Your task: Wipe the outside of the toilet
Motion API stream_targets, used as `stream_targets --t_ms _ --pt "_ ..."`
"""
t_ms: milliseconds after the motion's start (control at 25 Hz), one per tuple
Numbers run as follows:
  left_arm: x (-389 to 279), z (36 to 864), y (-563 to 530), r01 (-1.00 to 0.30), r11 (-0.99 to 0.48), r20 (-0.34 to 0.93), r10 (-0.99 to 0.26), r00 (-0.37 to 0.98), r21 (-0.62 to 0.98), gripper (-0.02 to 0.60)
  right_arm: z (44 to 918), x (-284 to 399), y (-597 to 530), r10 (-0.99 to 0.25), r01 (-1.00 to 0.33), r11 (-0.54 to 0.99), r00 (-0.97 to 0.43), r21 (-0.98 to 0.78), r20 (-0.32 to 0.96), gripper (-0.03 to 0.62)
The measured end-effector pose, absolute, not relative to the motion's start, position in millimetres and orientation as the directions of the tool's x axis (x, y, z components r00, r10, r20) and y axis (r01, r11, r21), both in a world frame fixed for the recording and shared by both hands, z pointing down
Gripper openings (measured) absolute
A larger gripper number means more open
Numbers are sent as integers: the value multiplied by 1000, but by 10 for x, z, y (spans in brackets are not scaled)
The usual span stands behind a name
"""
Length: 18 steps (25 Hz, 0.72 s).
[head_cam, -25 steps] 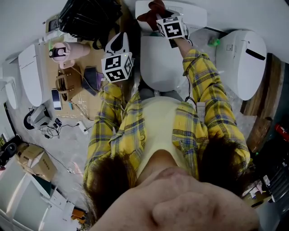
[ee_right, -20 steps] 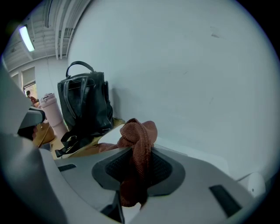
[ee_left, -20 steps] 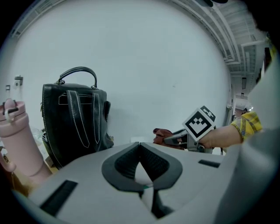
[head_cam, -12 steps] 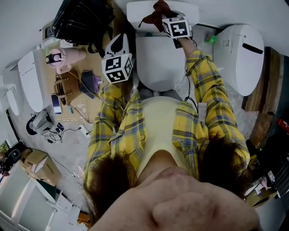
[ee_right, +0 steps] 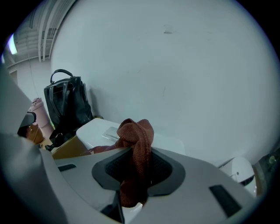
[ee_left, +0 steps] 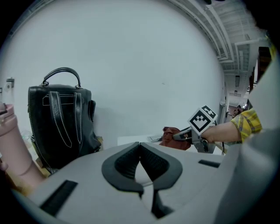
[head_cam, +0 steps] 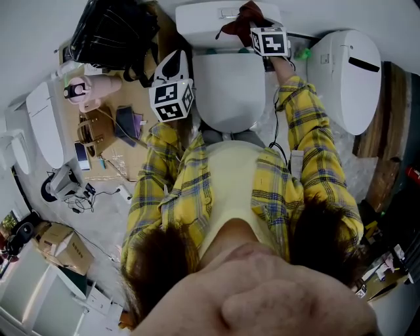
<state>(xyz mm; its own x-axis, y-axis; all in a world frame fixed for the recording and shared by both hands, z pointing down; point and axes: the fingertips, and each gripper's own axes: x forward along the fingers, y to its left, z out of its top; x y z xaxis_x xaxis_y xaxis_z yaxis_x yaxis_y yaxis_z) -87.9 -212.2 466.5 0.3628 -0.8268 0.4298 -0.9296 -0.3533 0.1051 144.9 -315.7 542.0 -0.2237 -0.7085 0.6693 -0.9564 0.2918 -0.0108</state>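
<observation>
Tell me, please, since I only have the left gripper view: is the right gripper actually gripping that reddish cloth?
Observer: Yes. In the right gripper view the right gripper is shut on the reddish cloth, which bunches up above the jaws.
Operator: Thank you. Where is the cloth relative to the toilet?
Observer: The head view shows it over the top of the toilet tank, towards the person's right side of it.
Operator: And is the seat cover up?
Observer: No, the toilet lid is down, closed over the bowl.
</observation>
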Motion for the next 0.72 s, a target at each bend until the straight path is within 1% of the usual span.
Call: stream_targets --t_ms 480,720 --pt "-701 4662 -2083 -920 -377 426 -819 384 104 8 5499 2199 -2931 -723 -987 161 -106 17 683 115" --pt "-683 4619 -2068 -919 -380 417 -823 386 103 9 5431 2408 -2790 -736 -992 127 -76 26 673 115"
